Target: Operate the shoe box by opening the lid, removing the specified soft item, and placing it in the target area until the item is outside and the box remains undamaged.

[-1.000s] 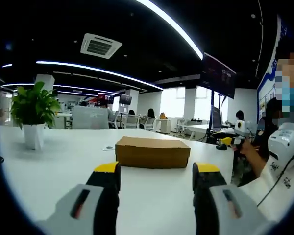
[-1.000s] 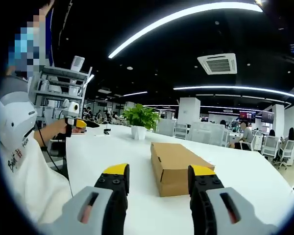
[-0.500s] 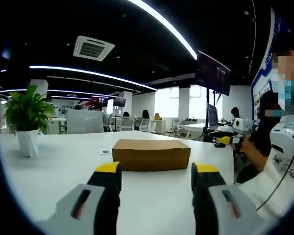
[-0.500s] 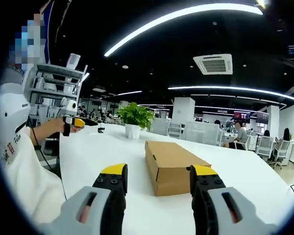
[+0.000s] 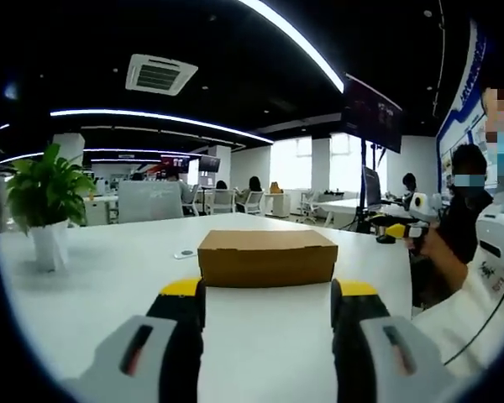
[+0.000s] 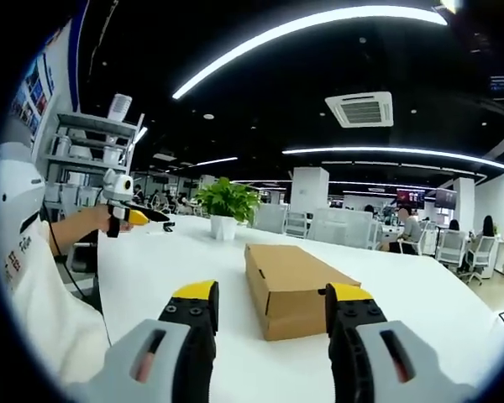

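My left gripper [image 5: 267, 294] and right gripper [image 6: 270, 295] both stand wide apart, holding nothing, each aimed at the brown cardboard box [image 5: 267, 257] lying shut on the white table [image 5: 109, 285]. Left gripper view: box's long side, potted plant [image 5: 42, 197] far left. Right gripper view: box end-on; contents hidden under the lid.

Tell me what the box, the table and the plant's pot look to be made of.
Box: brown cardboard, matte, with a folded flap seam on its end. Table: smooth white top, slightly glossy, probably laminate. Plant pot: plain white, maybe ceramic or plastic; too small to tell.
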`<move>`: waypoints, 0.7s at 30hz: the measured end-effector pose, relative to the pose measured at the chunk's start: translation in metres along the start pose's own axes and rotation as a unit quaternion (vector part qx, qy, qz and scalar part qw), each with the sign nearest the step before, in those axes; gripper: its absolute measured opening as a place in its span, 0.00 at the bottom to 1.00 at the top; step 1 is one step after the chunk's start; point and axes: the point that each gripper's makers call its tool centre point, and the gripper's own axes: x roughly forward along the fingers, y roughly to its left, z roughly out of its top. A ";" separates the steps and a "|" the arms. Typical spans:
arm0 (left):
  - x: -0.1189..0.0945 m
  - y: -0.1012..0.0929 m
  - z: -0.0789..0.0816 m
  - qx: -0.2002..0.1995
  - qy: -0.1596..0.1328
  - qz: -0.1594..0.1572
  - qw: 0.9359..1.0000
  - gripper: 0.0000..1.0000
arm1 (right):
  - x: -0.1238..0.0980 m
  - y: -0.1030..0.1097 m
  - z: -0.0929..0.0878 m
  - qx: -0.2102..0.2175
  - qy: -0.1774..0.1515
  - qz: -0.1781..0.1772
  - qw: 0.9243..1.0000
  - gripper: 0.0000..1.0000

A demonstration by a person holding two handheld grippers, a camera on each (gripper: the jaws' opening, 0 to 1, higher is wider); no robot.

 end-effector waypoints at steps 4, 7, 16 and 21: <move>0.001 -0.003 0.002 0.005 -0.003 -0.012 1.000 0.62 | 0.002 0.001 -0.001 -0.021 0.009 -0.011 1.000 0.52; 0.001 -0.005 0.004 0.009 -0.003 -0.015 1.000 0.62 | 0.003 0.002 -0.002 -0.031 0.014 -0.015 0.999 0.52; -0.002 0.011 0.004 0.029 0.010 0.008 0.999 0.59 | 0.003 0.005 0.002 -0.036 0.011 -0.012 0.999 0.53; 0.001 0.008 0.002 0.010 0.009 -0.008 1.000 0.64 | 0.004 0.003 0.002 -0.036 0.010 -0.018 0.999 0.54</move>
